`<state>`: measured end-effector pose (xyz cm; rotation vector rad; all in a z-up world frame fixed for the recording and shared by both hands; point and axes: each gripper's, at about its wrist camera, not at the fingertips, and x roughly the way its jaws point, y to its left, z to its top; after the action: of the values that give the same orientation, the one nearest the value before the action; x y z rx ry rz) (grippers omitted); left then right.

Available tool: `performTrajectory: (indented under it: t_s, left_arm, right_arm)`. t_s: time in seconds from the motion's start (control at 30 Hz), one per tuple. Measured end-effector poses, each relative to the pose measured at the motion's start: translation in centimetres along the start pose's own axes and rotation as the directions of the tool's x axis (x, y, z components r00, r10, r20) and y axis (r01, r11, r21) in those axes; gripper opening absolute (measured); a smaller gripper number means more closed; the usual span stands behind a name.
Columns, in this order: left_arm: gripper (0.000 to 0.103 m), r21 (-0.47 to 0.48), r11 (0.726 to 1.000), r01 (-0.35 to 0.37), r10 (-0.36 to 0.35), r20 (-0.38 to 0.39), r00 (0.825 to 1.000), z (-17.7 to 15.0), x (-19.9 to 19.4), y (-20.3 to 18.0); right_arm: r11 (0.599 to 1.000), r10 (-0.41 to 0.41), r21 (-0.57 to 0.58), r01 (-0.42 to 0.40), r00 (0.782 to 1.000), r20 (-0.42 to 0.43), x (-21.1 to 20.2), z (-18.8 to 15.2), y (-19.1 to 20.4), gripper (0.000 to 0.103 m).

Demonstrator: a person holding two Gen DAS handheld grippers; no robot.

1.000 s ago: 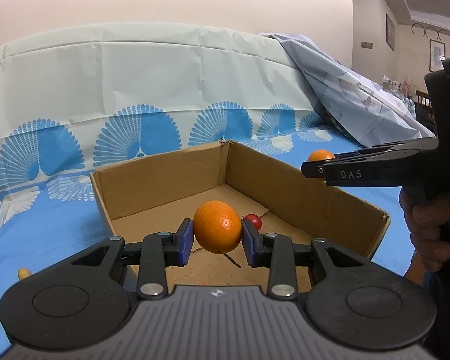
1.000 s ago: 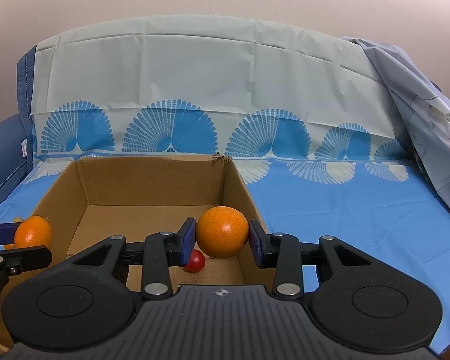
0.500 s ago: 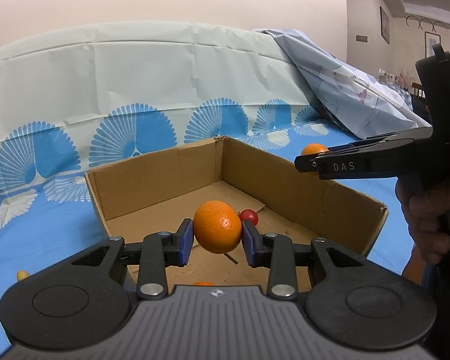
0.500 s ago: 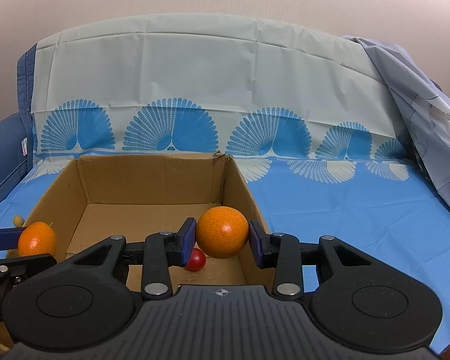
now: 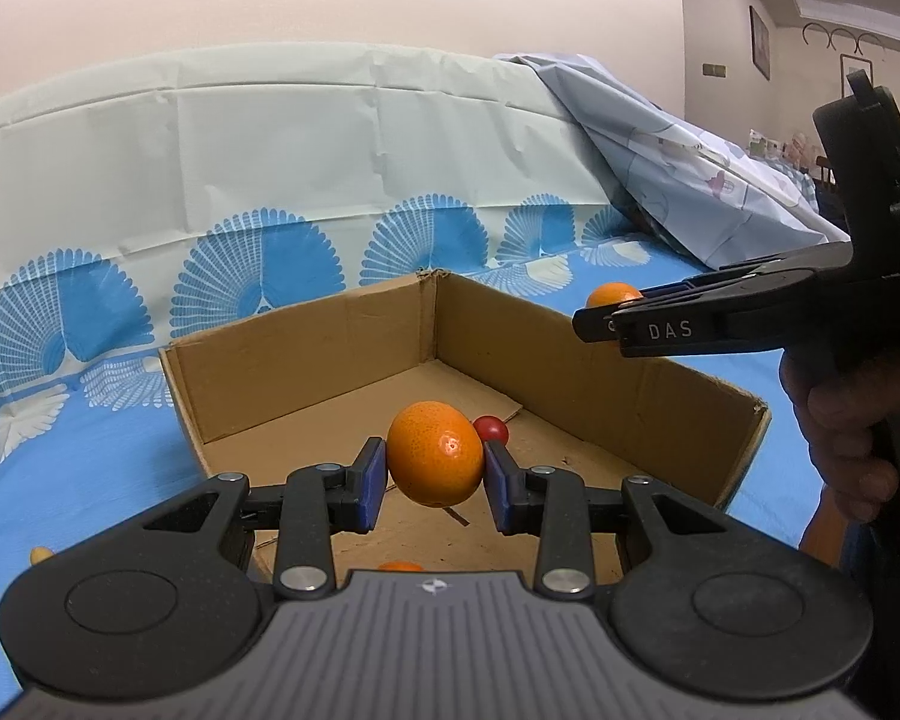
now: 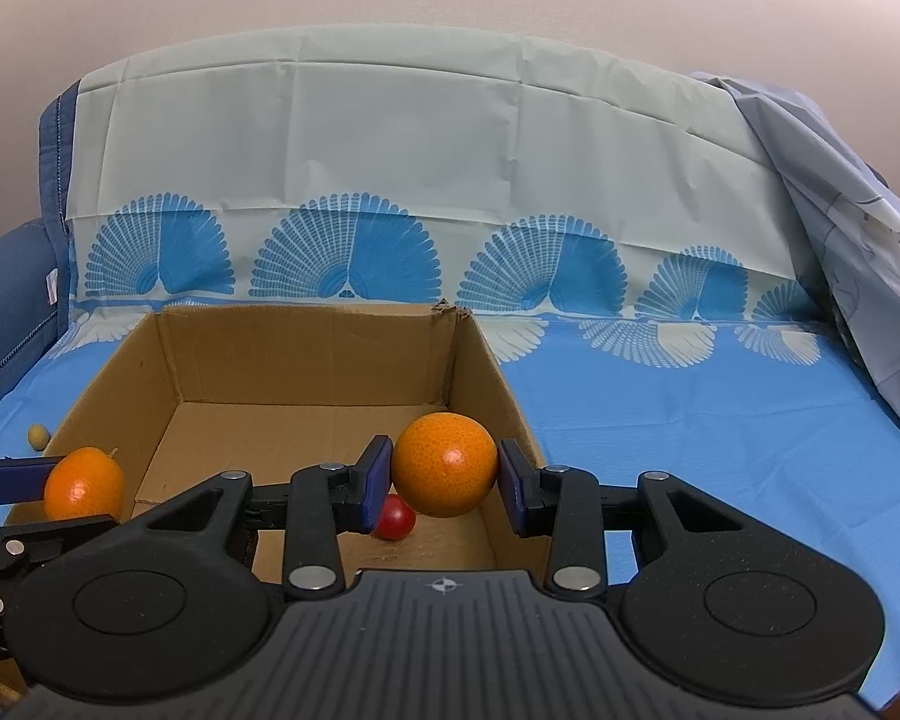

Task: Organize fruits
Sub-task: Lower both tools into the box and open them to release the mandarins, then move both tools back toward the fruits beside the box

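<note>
My left gripper point(image 5: 433, 474) is shut on an orange point(image 5: 435, 453) and holds it over the open cardboard box point(image 5: 306, 354). My right gripper point(image 6: 444, 477) is shut on another orange point(image 6: 444, 463) above the box's right wall point(image 6: 486, 372). A small red fruit point(image 6: 395, 518) lies on the box floor; it also shows in the left wrist view point(image 5: 491, 429). Another orange fruit point(image 5: 399, 566) peeks out low in the box, mostly hidden by my left gripper. The right gripper's orange point(image 5: 613, 294) and the left gripper's orange point(image 6: 83, 483) each show from the other wrist.
The box sits on a blue fan-patterned sheet point(image 6: 690, 408) against a draped backrest. A small yellow fruit point(image 6: 38, 436) lies on the sheet left of the box; it also shows in the left wrist view point(image 5: 41, 554). A rumpled pale cloth point(image 5: 678, 162) lies at the right.
Both grippers have moved slightly further over the box with their oranges still held. The orange fruit low in the box has come into the left wrist view.
</note>
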<state>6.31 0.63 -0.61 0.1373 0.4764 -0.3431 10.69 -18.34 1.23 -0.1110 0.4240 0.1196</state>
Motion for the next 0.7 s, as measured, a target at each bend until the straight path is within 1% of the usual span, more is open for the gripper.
performTrajectory:
  t_s: [0.1,0.13,0.17,0.2,0.23,0.33,0.43,0.5,0.53,0.57,0.7]
  left_arm:
    - [0.039,-0.005,1.0,0.009,-0.009,-0.005,1.0,0.02,0.05,0.0]
    - [0.043,-0.008,1.0,0.019,-0.019,-0.012,1.0,0.0,0.11,0.05]
    - [0.053,-0.01,1.0,0.027,-0.027,-0.018,0.999,-0.02,0.15,0.02]
    - [0.055,-0.006,1.0,0.025,-0.025,-0.014,1.0,-0.04,0.12,-0.07]
    - [0.056,0.004,1.0,0.021,-0.021,-0.007,1.0,-0.04,0.07,-0.24]
    - [0.056,0.016,1.0,0.011,-0.011,0.001,1.0,-0.1,0.1,-0.48]
    - [0.055,0.027,1.0,-0.002,0.0,0.043,0.999,-0.24,-0.22,-0.59]
    - [0.053,0.024,1.0,-0.002,0.0,0.063,0.998,-0.27,-0.43,-0.49]
    - [0.05,0.025,1.0,-0.005,0.003,0.069,0.998,-0.29,-0.49,-0.47]
    - [0.048,0.026,1.0,-0.007,0.005,0.07,0.998,-0.25,-0.55,-0.4]
    - [0.047,0.022,1.0,-0.007,0.006,0.066,0.998,-0.15,-0.68,-0.14]
  right_arm:
    - [1.0,-0.001,0.0,0.001,1.0,-0.003,0.01,0.0,0.02,0.039]
    - [1.0,0.001,0.002,-0.001,1.0,-0.008,0.09,-0.01,0.02,0.04]
    - [1.0,0.003,0.004,-0.003,1.0,-0.017,0.21,-0.05,0.01,0.04]
    - [1.0,0.006,0.006,-0.005,0.999,-0.035,0.49,-0.08,-0.01,0.044]
    - [1.0,0.004,0.005,-0.004,0.999,-0.051,0.7,-0.23,0.04,0.051]
    - [1.0,-0.009,-0.006,0.009,0.999,-0.041,0.54,-0.34,0.19,0.055]
    - [1.0,-0.01,0.0,0.01,0.999,-0.046,0.53,-0.36,0.09,0.055]
    - [1.0,-0.012,-0.003,0.012,0.999,-0.041,0.43,-0.34,0.17,0.055]
    - [1.0,-0.011,-0.004,0.011,0.999,-0.041,0.42,-0.3,0.14,0.055]
    - [1.0,-0.011,-0.003,0.011,0.999,-0.043,0.39,-0.31,0.19,0.055]
    - [1.0,-0.011,-0.007,0.011,0.999,-0.04,0.27,-0.09,0.45,0.055]
